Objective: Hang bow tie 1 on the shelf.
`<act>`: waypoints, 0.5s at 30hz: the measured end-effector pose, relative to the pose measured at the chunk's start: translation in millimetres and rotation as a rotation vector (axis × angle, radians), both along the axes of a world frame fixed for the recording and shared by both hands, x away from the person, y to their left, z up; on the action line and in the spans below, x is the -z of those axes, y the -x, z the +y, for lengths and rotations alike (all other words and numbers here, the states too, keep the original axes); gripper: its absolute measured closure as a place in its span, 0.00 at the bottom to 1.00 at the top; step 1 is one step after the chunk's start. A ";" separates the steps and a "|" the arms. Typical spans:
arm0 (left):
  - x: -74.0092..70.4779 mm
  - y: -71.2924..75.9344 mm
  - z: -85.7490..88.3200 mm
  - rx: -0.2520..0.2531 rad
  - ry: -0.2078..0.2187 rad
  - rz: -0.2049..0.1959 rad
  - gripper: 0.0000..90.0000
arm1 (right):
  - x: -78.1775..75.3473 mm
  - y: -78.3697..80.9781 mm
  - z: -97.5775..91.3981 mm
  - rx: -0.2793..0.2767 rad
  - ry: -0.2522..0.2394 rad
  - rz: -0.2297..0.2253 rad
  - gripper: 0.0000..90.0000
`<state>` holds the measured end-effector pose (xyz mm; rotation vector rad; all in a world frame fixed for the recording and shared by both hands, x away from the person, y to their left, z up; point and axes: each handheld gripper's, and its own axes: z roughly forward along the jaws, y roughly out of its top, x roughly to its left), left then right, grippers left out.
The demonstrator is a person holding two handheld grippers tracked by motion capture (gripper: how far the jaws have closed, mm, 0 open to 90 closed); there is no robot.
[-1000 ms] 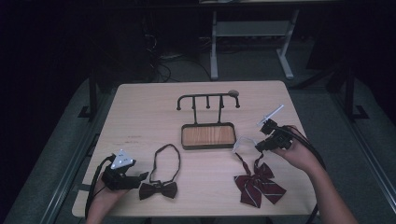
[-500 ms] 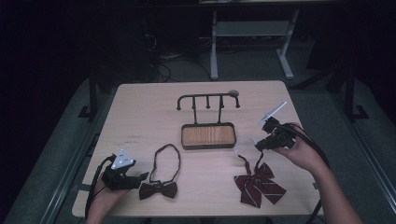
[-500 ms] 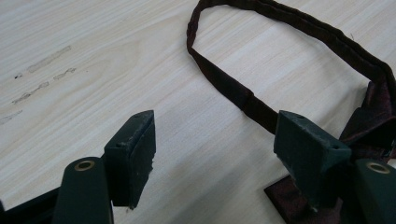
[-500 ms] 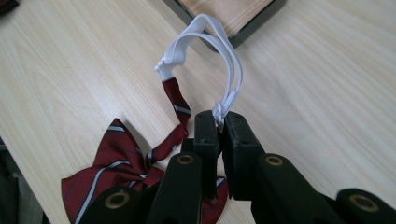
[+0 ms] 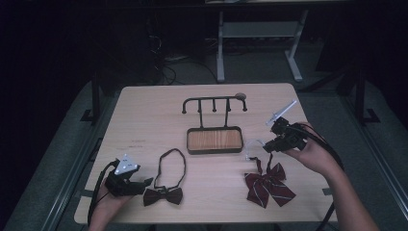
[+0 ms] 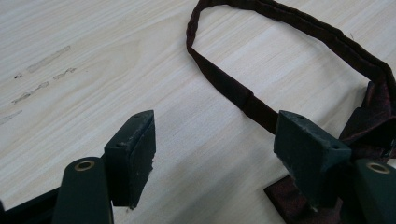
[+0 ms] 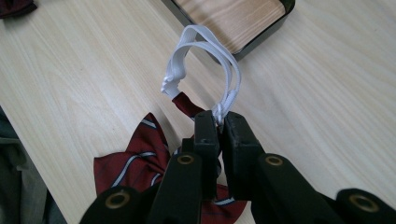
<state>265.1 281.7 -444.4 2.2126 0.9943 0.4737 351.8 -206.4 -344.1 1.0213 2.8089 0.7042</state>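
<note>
**Elastic loop of striped bow tie pinched by right gripper**

Tray, a dark-rimmed wooden one standing under a black hook rack, serves as the landmark on the table.

Right gripper: located just beside the tray's right end, off the table surface. Its jaws are pressed together on the white elastic loop of the striped bow tie. In the right gripper view the loop rises from between the pads and arches toward the tray corner. The bow itself, dark red with pale stripes, lies on the table in front of the tray and to its right, below the gripper, and its red neck piece runs up to the loop.

Left gripper: located well in front of the tray and to its left, near the table's front edge. Its jaws are spread, with bare table between them. One pad sits at the dark bow tie; contact cannot be determined. That tie's strap loops back toward the tray's left end.
</note>
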 end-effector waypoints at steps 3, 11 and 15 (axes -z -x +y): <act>0.2 0.0 -0.3 -0.002 0.003 0.000 0.33 | -5.9 0.6 -0.6 -0.003 -0.003 -0.013 0.94; 0.5 -0.7 -0.1 0.003 0.001 0.003 0.33 | -19.4 0.7 0.3 -0.008 -0.005 -0.037 0.94; 0.8 -1.3 0.7 0.004 0.001 0.002 0.33 | -24.9 0.0 1.5 -0.010 -0.003 -0.045 0.94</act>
